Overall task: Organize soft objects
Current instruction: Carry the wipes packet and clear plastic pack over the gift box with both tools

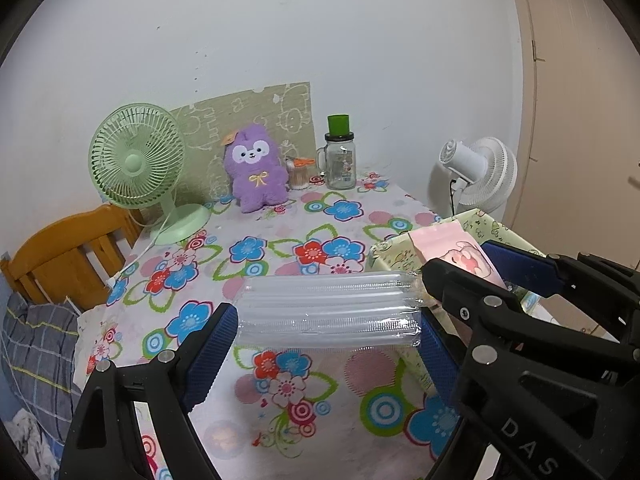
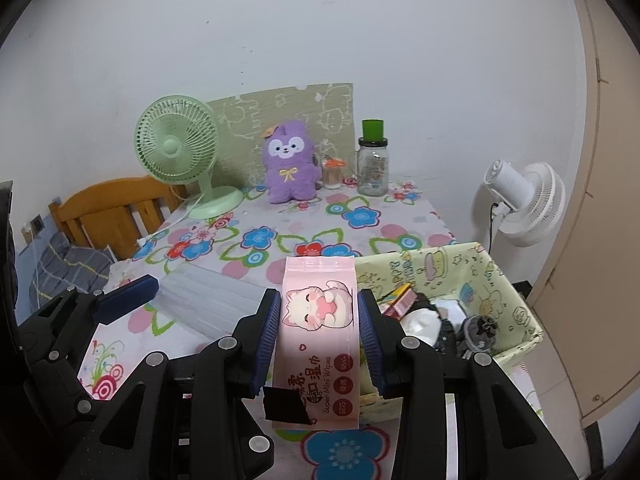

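- Two grippers, both loaded: the left gripper [image 1: 328, 334] has its jaws spread wide, clamped on the ends of a clear inflated air-column cushion [image 1: 330, 312], lower centre of frame.
- The right gripper [image 2: 320, 338] is partly closed, its blue pads pinching a pink pack of mini wet wipes [image 2: 318, 344], centre frame.
- Fabric basket [image 2: 516, 292] lies right of the pack, holding assorted items.
- Purple plush toy [image 2: 290, 162] stands upper centre on the floral tablecloth [image 2: 304, 236], beside a green desk fan [image 2: 178, 150].

My right gripper [image 2: 319, 334] hides the storage basket [image 2: 516, 300]'s near-left corner. Basket contents too jumbled to identify. Wipes pack [image 2: 320, 344] blocks tablecloth [image 2: 260, 240] behind. Jar [image 2: 373, 174] label too small to read.
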### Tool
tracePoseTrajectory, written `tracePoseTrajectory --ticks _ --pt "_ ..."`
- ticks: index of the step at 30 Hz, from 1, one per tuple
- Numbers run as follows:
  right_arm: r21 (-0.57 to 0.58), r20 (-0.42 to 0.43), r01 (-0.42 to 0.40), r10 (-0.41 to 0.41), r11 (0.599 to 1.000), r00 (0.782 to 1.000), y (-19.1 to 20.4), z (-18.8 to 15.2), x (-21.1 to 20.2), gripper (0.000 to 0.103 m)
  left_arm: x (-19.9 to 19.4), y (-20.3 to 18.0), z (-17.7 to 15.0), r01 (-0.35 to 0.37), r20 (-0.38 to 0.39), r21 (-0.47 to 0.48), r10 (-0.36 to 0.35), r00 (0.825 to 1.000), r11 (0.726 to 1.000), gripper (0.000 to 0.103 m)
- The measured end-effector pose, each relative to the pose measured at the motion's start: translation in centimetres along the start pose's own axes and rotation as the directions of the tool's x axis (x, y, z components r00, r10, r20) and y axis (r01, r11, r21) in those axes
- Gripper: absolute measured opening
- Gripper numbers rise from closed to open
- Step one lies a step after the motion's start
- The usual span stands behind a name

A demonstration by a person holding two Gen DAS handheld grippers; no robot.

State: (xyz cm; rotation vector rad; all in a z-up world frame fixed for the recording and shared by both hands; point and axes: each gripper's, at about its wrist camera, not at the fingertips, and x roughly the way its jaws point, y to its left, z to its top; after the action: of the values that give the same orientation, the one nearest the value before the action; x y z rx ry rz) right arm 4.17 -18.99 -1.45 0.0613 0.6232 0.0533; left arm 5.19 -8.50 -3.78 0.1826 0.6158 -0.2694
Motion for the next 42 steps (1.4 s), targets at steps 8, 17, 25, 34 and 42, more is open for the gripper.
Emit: tracePoseTrajectory --ticks 8,17,25,34,42 --pt "0.014 0.006 0.038 -0.038 0.999 0.999 -2.3 0.3 0.2 0.042 0.9 -2.5 1.2 0.027 0.008 0.012 -0.027 1.000 1.000 0.089" --pt "0.030 0.004 0.072 -0.072 0.997 0.997 -4.8 0.6 0.9 0.042 2.4 -4.8 2.2 0.058 0.012 0.027 -0.058 0.998 0.998 0.089" --pt "0.045 -0.012 0.105 -0.105 0.993 0.994 -6.9 0.8 2.0 0.042 4.1 -6.7 3.0 0.089 0.002 0.045 -0.089 0.996 0.995 0.089" --pt "0.066 -0.032 0.123 -0.121 0.990 0.992 -9.1 0.8 3.7 0.042 6.4 -8.4 3.6 0.117 -0.016 0.063 -0.116 0.993 0.991 0.089" --pt "0.093 -0.056 0.135 -0.130 0.986 0.990 -10.7 0.4 5.2 0.042 8.9 -9.3 3.8 0.137 -0.060 0.064 -0.133 0.989 0.989 0.091"
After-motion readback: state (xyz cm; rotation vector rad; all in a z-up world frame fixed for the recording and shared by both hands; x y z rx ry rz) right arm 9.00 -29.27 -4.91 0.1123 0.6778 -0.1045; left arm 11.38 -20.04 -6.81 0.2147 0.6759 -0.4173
